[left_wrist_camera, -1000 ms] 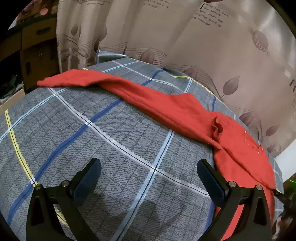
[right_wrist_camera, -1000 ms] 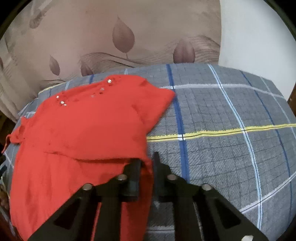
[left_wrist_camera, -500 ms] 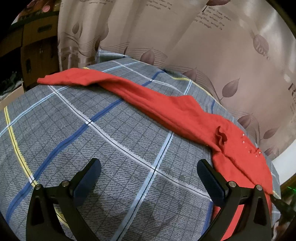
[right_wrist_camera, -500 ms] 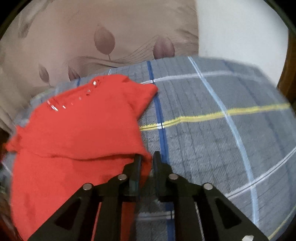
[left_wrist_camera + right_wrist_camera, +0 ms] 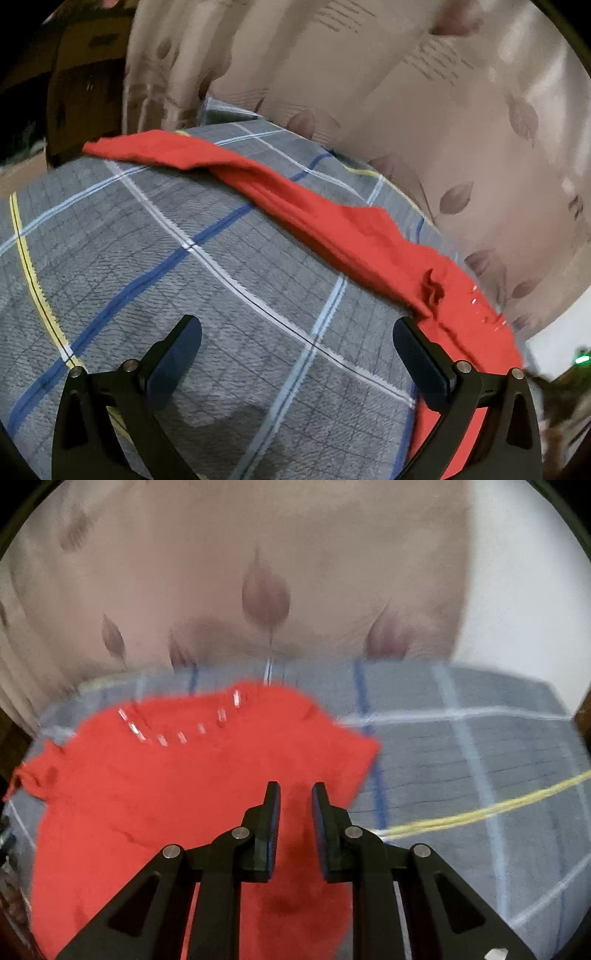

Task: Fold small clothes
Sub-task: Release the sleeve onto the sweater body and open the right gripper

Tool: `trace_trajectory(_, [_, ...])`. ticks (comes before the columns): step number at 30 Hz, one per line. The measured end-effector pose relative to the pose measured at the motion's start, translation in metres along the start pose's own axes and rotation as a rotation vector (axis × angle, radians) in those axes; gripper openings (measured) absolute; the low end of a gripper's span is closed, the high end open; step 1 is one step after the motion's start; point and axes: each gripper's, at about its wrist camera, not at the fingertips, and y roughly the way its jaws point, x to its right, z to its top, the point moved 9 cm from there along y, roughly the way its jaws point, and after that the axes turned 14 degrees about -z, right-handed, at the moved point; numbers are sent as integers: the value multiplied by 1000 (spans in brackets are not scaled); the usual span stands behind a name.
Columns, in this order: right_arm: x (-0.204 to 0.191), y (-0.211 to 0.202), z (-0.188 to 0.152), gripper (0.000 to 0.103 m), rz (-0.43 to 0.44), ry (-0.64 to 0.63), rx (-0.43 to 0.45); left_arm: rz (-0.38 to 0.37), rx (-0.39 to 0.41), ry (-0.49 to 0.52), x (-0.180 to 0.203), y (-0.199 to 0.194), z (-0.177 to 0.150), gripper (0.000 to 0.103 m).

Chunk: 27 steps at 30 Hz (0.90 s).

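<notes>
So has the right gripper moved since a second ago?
Yes. The right gripper has let go and shifted over the red garment, away from the yellow stripe.

My right-hand camera is smeared with motion: the row of shiny studs (image 5: 181,734) on the red knit garment (image 5: 166,794) streaks into short dashes, and the leaf-print beige curtain (image 5: 266,598) is soft. My own black tong arms cover the garment's near hem, and its lower edge runs off the picture. From my left, the right finger (image 5: 421,362) hides part of the red cloth (image 5: 332,225), and the dim cardboard boxes (image 5: 81,92) at far left are too dark to read.
</notes>
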Motion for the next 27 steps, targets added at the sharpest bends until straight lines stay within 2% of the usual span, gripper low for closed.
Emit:
trace_trajectory(1, [-2, 14, -5, 15, -34, -19, -45, -22, 0, -28, -4, -2, 3, 103])
trace_trajectory(2, [-4, 16, -6, 14, -58, -25, -30, -46, 3, -50, -8, -4, 8, 103])
trace_trajectory(4, [-5, 1, -6, 15, -86, -19, 18, -24, 11, -52, -21, -9, 23, 103])
trace_trajectory(7, [-9, -42, -14, 18, -45, 4, 169, 18, 27, -82, -52, -19, 49, 103])
trace_trajectory(9, [-18, -62, -31, 22, -26, -30, 224, -8, -9, -151, -73, -18, 61, 103])
trace_trajectory(11, [-28, -70, -48, 24, -13, -57, 244, -56, -7, -206, -84, -17, 72, 103])
trace_trajectory(16, [-44, -64, -69, 24, -12, -96, 195, -50, 7, -256, -109, -1, 105, 103])
trace_trajectory(21, [-38, -57, -70, 29, -11, -71, 159, -77, 92, -279, -129, 8, 134, 99])
trace_trajectory(23, [-35, -55, -71, 31, -15, -53, 149, -46, 91, -247, -135, 13, 141, 60])
trace_trajectory(24, [-34, -55, -72, 31, -16, -47, 145, -46, 60, -256, -139, 20, 141, 7])
trace_trajectory(25, [-34, -55, -72, 32, -18, -45, 143, -38, 28, -280, -144, 27, 139, 4])
trace_trajectory(27, [-33, -53, -72, 35, -19, -42, 142, -44, 70, -297, -140, 23, 147, 4])
